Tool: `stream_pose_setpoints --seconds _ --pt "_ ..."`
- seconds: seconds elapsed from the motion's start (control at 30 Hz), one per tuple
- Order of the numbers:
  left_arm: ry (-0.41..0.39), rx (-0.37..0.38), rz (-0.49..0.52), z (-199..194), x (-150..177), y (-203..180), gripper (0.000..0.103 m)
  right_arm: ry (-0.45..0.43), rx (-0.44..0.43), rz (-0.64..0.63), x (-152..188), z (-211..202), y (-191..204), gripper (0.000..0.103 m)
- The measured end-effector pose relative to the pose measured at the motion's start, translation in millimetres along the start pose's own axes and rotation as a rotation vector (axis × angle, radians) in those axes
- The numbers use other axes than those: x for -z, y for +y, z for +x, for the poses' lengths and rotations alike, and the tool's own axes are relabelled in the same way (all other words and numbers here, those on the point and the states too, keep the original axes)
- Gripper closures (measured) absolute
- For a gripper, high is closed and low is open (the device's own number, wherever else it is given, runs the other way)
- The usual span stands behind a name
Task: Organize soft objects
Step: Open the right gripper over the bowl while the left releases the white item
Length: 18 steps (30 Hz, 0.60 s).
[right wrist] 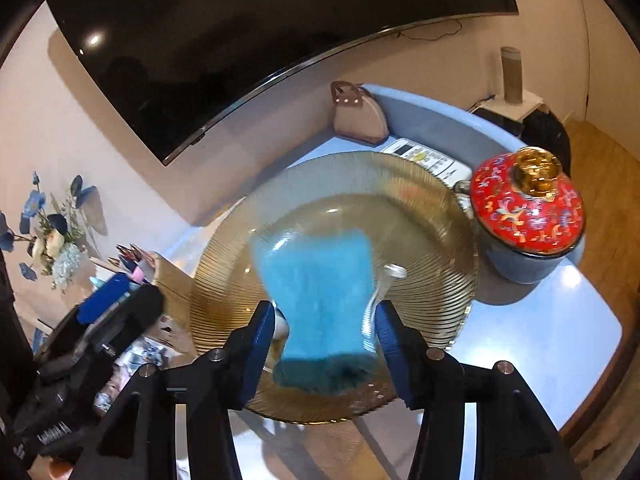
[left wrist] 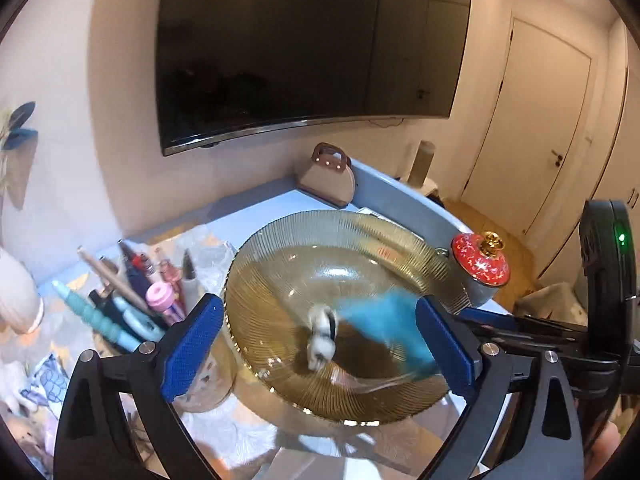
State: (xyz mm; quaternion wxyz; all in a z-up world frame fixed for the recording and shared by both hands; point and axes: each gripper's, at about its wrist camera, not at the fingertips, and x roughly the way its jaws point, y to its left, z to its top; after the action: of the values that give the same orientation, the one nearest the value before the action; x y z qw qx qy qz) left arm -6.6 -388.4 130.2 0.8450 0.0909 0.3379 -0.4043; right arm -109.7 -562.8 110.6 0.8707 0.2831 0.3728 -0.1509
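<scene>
A ribbed amber glass bowl [left wrist: 280, 264] stands on the light blue table. A blurred blue soft cloth [right wrist: 320, 288] hangs over the bowl between the jaws of my right gripper [right wrist: 324, 318]; a narrow gap shows at each pad, so nothing presses on it. In the left wrist view the same cloth [left wrist: 380, 316] is a blue smear beside a small black-and-white soft toy [left wrist: 322, 338], also blurred, inside the bowl. My left gripper [left wrist: 320, 308] stands wide open above the bowl's near side, its pads clear of both things.
A grey pot with a red patterned lid [right wrist: 524, 208] sits right of the bowl. A cup of pens [left wrist: 132, 296] stands to its left. A beige handbag [left wrist: 328, 178] and a remote control [right wrist: 428, 158] lie behind. A dark television [left wrist: 304, 48] hangs on the wall.
</scene>
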Motion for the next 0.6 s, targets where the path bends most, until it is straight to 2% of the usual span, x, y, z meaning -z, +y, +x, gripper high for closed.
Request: stream_pose_setpoints --seconds 0.13,0.23,0.33,0.5,0.6 --pt "-0.024 0.040 -0.042 -19 8 16 0.006 -0.032 0.035 -0.013 9 -16 1 0.052" --pt "-0.066 0.034 -0.071 -49 15 29 0.006 -0.039 0.017 -0.022 13 -24 7 0.052" --pt "-0.121 0.018 -0.109 -90 24 44 0.006 -0.054 -0.009 -0.072 20 -37 32 0.052" --pt "-0.213 -0.075 -0.162 -163 43 70 0.006 -0.065 -0.101 -0.198 47 -56 94 0.043" --pt "-0.258 -0.175 -0.206 -215 63 91 0.006 -0.053 -0.156 -0.293 73 -59 138 0.043"
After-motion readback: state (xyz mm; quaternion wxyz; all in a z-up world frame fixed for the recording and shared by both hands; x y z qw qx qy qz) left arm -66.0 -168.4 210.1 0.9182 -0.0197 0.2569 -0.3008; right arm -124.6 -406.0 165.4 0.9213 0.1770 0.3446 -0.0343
